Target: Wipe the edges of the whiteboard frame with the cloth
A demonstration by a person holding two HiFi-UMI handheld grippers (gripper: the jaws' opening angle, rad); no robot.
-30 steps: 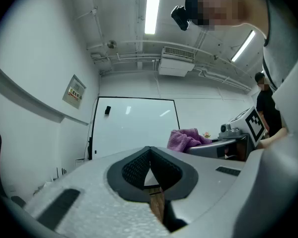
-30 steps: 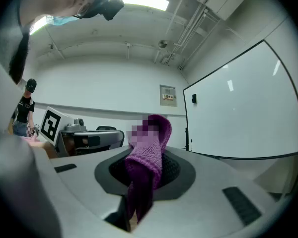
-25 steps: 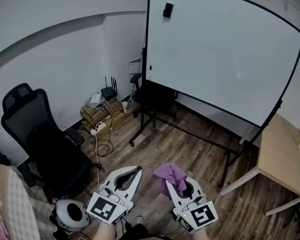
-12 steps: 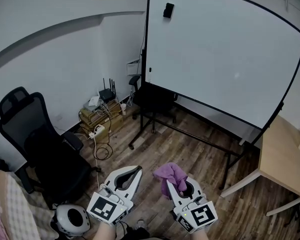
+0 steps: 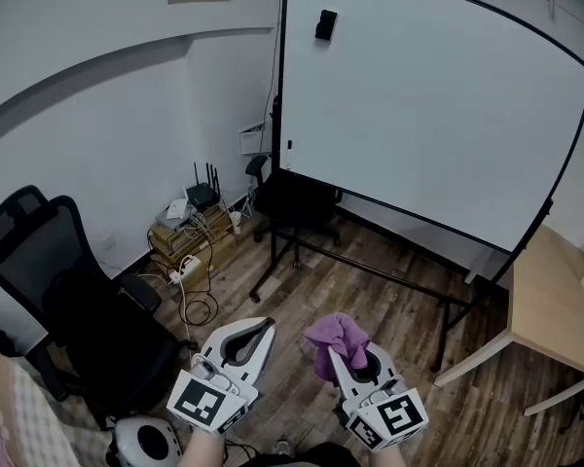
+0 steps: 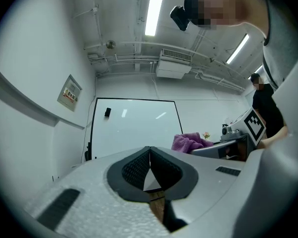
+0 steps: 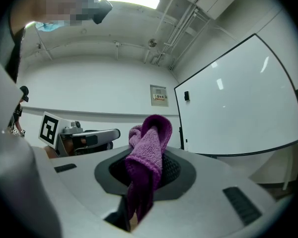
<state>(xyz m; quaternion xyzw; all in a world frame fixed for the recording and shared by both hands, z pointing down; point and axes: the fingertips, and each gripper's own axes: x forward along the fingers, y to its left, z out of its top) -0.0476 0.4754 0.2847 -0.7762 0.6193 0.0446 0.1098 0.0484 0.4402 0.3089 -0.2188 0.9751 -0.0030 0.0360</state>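
Here, a person stood in a small room facing a whiteboard on a black stand, set well across a wood floor. The right tongs pinched a purple cloth, bunched into a loose fold that rose above the jaws and drooped over them. The left tongs were pressed together with nothing between them, held just beside the right pair. The cloth looked soft, light and floppy, with a nubbly weave unlikely to slip. I judged it would wrap the thin black frame readily. A hold low on the bunch, leaving a pad proud of the jaws, seemed best. The frame was well apart from both tongs.
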